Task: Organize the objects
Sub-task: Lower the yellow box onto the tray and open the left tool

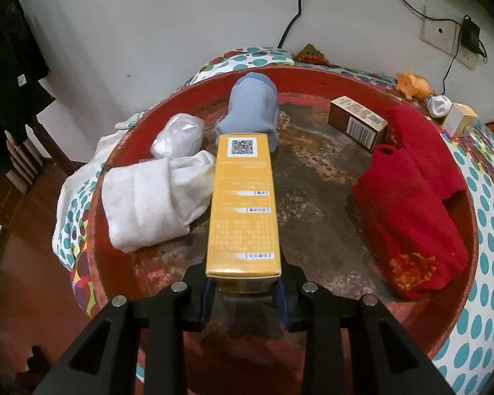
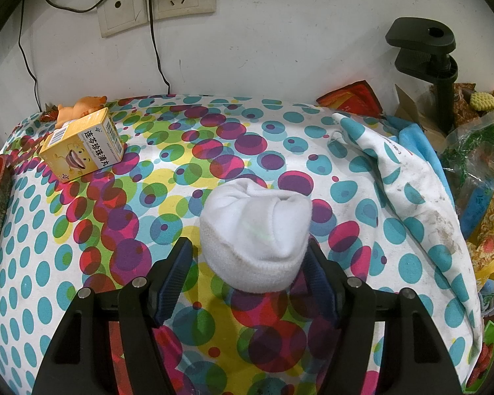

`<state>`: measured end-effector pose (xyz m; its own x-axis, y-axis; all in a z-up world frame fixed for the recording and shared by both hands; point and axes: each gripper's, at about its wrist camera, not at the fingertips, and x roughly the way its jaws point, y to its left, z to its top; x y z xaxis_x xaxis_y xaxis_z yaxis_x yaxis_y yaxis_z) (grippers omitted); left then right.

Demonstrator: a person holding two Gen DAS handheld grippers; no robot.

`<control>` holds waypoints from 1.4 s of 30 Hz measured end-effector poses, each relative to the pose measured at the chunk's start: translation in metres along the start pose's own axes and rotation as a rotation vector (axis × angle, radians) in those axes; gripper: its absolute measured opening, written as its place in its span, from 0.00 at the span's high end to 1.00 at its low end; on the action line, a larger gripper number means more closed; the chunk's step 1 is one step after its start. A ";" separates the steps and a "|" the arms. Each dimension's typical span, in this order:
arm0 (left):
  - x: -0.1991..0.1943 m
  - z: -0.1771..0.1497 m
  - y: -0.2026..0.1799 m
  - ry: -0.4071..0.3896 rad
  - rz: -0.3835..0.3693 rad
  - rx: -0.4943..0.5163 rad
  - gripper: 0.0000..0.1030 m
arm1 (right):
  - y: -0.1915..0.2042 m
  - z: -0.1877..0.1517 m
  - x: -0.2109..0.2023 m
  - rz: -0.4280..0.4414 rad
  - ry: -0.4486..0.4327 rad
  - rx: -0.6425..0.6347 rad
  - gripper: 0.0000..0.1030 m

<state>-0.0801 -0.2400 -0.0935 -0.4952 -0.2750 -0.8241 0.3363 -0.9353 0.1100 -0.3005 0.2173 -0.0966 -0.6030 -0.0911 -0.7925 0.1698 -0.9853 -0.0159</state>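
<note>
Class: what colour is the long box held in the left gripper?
Yellow-orange, with a QR code; the long box shows best in the left wrist view.

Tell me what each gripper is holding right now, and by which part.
The left gripper clamps the yellow box by its near end. The right gripper straddles the rolled white sock; whether it grips cannot be told.

Long yellow box: QR label at far end, near end clamped, raised over red round tray. In tray: white socks, blue sock, red socks, brown box. Rolled white sock: on dotted cloth.
</note>
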 end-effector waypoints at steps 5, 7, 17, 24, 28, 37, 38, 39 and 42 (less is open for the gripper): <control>0.000 0.000 0.003 0.004 -0.010 -0.016 0.69 | 0.000 0.000 0.000 0.000 0.000 0.000 0.37; 0.000 0.000 0.005 0.011 -0.028 -0.033 0.65 | 0.000 0.000 0.000 0.000 0.000 0.000 0.37; -0.009 -0.009 -0.005 0.005 -0.008 0.021 0.46 | -0.001 0.000 0.000 -0.001 0.001 0.000 0.35; -0.023 -0.015 -0.018 -0.039 0.019 0.089 0.46 | -0.001 0.001 0.000 -0.001 0.001 0.000 0.35; -0.032 -0.017 -0.025 -0.081 0.028 0.113 0.46 | -0.001 0.001 0.000 -0.001 0.001 0.000 0.35; -0.039 -0.022 -0.018 -0.094 0.036 0.084 0.46 | -0.001 0.001 0.000 -0.001 0.001 0.000 0.35; -0.040 -0.023 -0.018 -0.102 0.046 0.087 0.46 | -0.001 0.001 0.000 -0.001 0.001 0.000 0.35; -0.043 -0.024 -0.017 -0.111 0.056 0.089 0.46 | -0.001 0.001 0.000 -0.001 0.001 0.001 0.35; -0.047 -0.027 -0.016 -0.117 0.050 0.081 0.46 | -0.001 0.001 0.000 -0.002 0.001 0.001 0.34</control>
<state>-0.0407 -0.2057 -0.0716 -0.5711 -0.3413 -0.7466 0.2997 -0.9334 0.1974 -0.3013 0.2182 -0.0959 -0.6024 -0.0892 -0.7932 0.1682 -0.9856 -0.0168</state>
